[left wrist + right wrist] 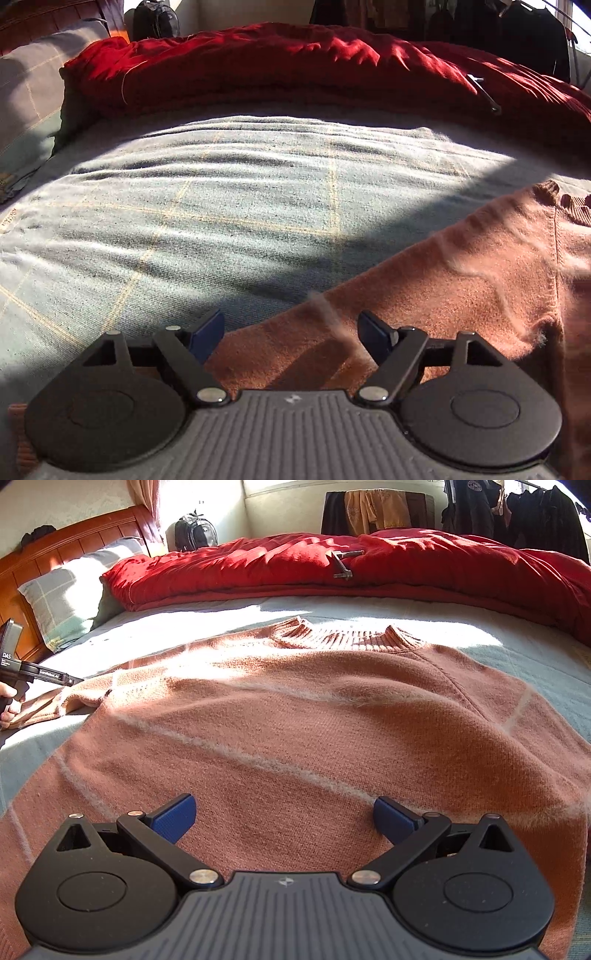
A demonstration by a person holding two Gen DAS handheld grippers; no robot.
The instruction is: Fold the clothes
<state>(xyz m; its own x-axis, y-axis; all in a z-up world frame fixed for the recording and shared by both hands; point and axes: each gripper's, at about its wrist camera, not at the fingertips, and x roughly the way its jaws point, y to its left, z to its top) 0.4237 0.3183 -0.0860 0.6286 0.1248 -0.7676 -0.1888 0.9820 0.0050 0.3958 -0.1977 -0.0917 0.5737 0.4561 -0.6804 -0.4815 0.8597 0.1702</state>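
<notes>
A terracotta-pink knit sweater (295,716) with thin pale stripes lies flat on the bed, ribbed collar (347,637) at the far side. My right gripper (284,818) is open and empty, low over the sweater's body near the hem. My left gripper (291,334) is open and empty over the sweater's left sleeve (424,295), which runs diagonally across the left wrist view. The left gripper's body also shows at the left edge of the right wrist view (37,672), by the sleeve end.
The bed has a pale green blanket (184,206) with thin yellow lines. A red duvet (332,572) is bunched along the far side, with a grey pillow (66,594) and wooden headboard (74,542) at the left. A backpack (195,531) and hanging clothes (517,513) stand beyond.
</notes>
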